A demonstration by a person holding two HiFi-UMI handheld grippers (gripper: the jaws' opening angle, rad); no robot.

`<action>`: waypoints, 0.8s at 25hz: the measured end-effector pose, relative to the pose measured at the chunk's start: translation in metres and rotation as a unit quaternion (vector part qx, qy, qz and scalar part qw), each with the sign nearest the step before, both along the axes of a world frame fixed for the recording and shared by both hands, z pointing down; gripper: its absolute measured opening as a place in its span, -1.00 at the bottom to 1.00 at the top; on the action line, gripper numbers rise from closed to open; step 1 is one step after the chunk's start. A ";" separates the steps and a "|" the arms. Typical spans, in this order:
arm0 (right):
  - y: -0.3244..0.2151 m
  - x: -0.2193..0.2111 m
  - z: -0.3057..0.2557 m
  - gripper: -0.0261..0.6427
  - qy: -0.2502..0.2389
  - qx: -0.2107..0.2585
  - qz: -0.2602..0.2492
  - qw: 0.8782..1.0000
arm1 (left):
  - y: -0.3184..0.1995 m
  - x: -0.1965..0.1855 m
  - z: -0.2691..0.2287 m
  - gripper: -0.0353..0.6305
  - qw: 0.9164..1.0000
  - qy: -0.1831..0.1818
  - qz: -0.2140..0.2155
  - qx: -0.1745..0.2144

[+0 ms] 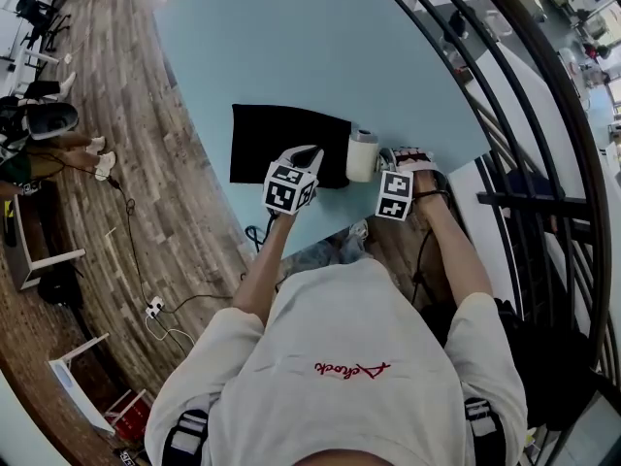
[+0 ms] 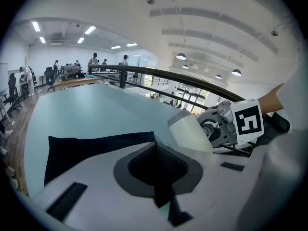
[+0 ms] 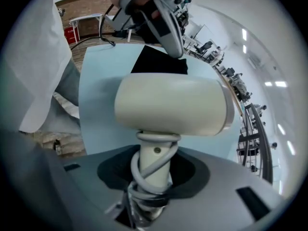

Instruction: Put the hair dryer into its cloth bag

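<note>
The black cloth bag [image 1: 281, 139] lies flat on the light blue table [image 1: 291, 37] near its front edge. My left gripper [image 1: 303, 158] sits at the bag's near right corner, jaws shut with a dark fold of cloth pinched between them [image 2: 161, 186]. The cream hair dryer [image 1: 362, 155] stands just right of the bag, barrel across, close to the table. My right gripper [image 3: 151, 177] is shut on its handle, which has the grey cord wound round it. In the left gripper view the hair dryer [image 2: 190, 131] hangs beside the bag [image 2: 86, 150].
A black railing [image 1: 505, 95] curves along the table's right side. Wood floor with a white power strip and cable [image 1: 155, 309] lies to the left. Chairs and people stand far off at the room's edge.
</note>
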State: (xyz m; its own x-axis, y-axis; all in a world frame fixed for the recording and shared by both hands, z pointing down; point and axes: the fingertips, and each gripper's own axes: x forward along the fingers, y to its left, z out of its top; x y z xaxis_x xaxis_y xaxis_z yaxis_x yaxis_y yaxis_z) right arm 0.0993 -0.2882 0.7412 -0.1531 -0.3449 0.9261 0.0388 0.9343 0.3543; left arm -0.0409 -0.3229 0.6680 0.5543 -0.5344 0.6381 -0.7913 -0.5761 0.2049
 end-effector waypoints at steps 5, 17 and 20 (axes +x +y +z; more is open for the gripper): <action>0.007 -0.003 0.015 -0.37 0.024 -0.031 -0.018 0.999 | 0.001 0.001 -0.001 -0.85 1.000 0.004 -0.001 0.000; 0.009 -0.026 0.035 -0.37 0.067 -0.090 -0.049 0.992 | 0.004 0.005 -0.005 -0.85 1.000 0.012 0.005 0.003; 0.010 -0.032 0.040 -0.37 0.075 -0.104 -0.054 0.990 | 0.003 0.004 -0.007 -0.85 1.000 0.017 0.005 0.005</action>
